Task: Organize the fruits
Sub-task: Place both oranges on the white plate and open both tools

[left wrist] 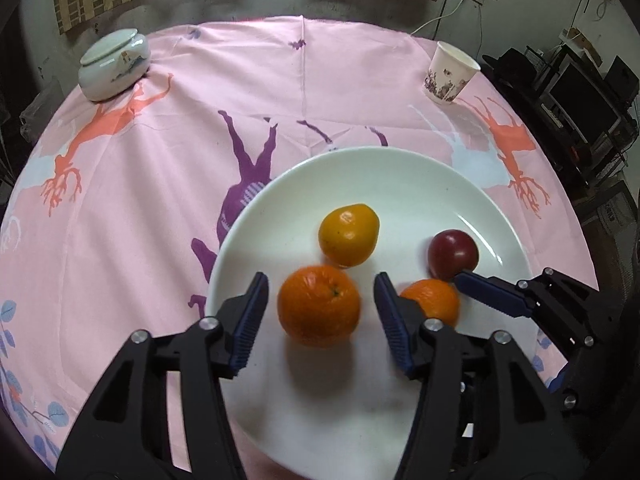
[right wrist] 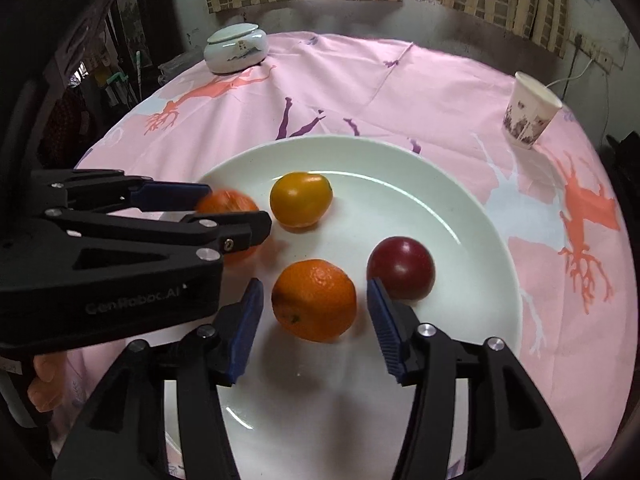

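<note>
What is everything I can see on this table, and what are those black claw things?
plate: one, white, on the pink cloth, holds all the fruit
oranges: two, orange, near side of plate, one between each claw's open fingers
yellow-orange fruit: one, middle of plate
red fruit: one, dark red, right side of plate
lidded jar: one, white, far left
paper cup: one, white, patterned, far right
tablecloth: one, pink, deer print
left gripper: black, blue pads, open
right gripper: same, open
</note>
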`<action>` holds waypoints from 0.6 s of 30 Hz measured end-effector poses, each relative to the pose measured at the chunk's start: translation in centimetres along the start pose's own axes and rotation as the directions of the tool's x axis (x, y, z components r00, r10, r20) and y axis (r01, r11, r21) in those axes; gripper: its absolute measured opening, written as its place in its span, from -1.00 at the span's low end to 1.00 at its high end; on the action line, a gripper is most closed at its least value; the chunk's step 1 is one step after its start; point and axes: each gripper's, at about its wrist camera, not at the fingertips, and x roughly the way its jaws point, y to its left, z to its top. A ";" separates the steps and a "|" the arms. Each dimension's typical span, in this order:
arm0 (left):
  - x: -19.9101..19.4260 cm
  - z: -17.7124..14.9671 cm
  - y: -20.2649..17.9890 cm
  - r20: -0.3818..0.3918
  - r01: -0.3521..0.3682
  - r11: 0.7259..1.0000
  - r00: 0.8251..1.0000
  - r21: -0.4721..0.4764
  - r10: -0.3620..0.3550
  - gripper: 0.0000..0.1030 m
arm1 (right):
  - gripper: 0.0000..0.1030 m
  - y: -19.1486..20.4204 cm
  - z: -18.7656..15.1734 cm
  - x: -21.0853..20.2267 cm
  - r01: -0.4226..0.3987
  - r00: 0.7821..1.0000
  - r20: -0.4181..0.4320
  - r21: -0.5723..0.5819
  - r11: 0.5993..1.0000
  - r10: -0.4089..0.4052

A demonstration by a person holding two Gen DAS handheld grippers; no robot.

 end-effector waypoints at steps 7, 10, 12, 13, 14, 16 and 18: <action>-8.9 -3.0 0.0 0.148 -0.009 0.999 0.989 0.033 0.004 0.72 | 0.33 0.4 -1.7 -8.5 0.085 0.987 0.137 -0.034 0.996 -0.080; -12.1 -6.7 -0.4 0.188 -0.038 0.998 0.982 0.056 0.027 0.82 | 0.63 0.5 -4.8 -12.6 0.105 0.980 0.171 -0.013 0.994 -0.101; -13.3 -9.5 -0.7 0.195 -0.039 0.998 0.980 0.051 0.028 0.82 | 0.97 0.7 -7.3 -14.8 0.113 0.974 0.194 0.019 0.993 -0.115; -13.7 -11.0 -0.8 0.197 -0.034 0.998 0.980 0.046 0.025 0.82 | 0.97 1.0 -8.6 -15.5 0.117 0.973 0.198 0.033 0.993 -0.121; -13.9 -12.4 -0.9 0.195 -0.030 0.999 0.981 0.039 0.021 0.82 | 0.97 1.3 -10.0 -16.2 0.121 0.973 0.194 0.045 0.992 -0.127; -14.1 -15.4 -1.1 0.186 -0.007 1.000 0.983 0.022 0.003 0.82 | 0.97 2.1 -12.7 -17.0 0.123 0.975 0.177 0.067 0.990 -0.133; -13.9 -18.1 -1.3 0.170 0.008 1.000 0.985 0.009 -0.010 0.82 | 0.97 2.8 -15.4 -17.6 0.121 0.975 0.174 0.096 0.988 -0.136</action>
